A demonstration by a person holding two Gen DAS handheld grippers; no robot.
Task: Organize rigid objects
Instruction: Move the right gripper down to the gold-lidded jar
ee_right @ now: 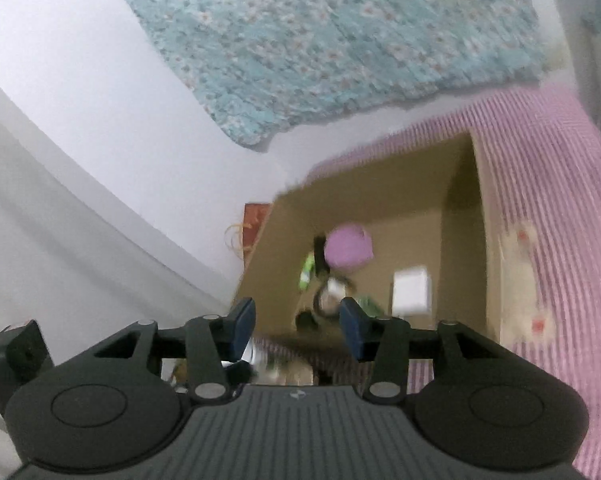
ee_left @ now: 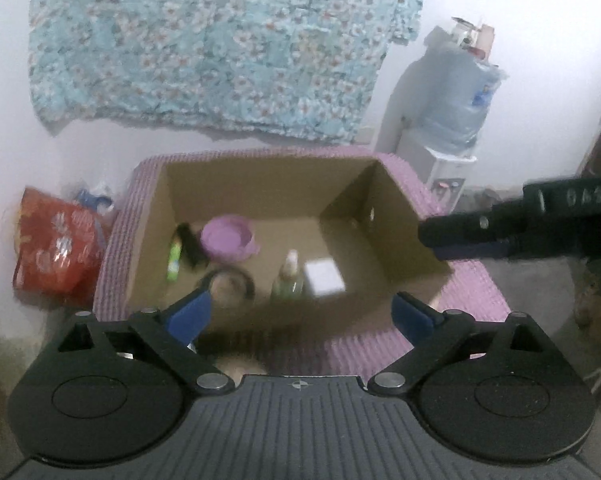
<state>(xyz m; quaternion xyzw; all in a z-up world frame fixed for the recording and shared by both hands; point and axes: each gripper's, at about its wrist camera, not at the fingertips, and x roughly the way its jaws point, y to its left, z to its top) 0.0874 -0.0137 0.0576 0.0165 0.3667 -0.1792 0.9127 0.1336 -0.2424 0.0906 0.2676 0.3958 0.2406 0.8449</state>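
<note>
An open cardboard box (ee_left: 388,224) sits on a purple striped cloth (ee_left: 476,296). Inside lie a purple bowl (ee_left: 228,240), a green tube (ee_left: 175,260), a dark round ring-shaped object (ee_left: 230,284), a small green bottle (ee_left: 288,280) and a white box (ee_left: 324,278). My left gripper (ee_left: 300,312) is open and empty, above the box's near edge. My right gripper (ee_right: 296,324) is open and empty, near the box's near left corner; it also shows in the left wrist view (ee_left: 500,232) over the box's right wall. The right wrist view shows the bowl (ee_right: 348,250) and white box (ee_right: 410,290), blurred.
A red patterned bag (ee_left: 56,248) stands left of the box. A water dispenser with a large bottle (ee_left: 452,104) stands at the back right. A floral cloth (ee_left: 220,40) hangs on the white wall. A pale object with red spots (ee_right: 528,280) lies on the purple cloth.
</note>
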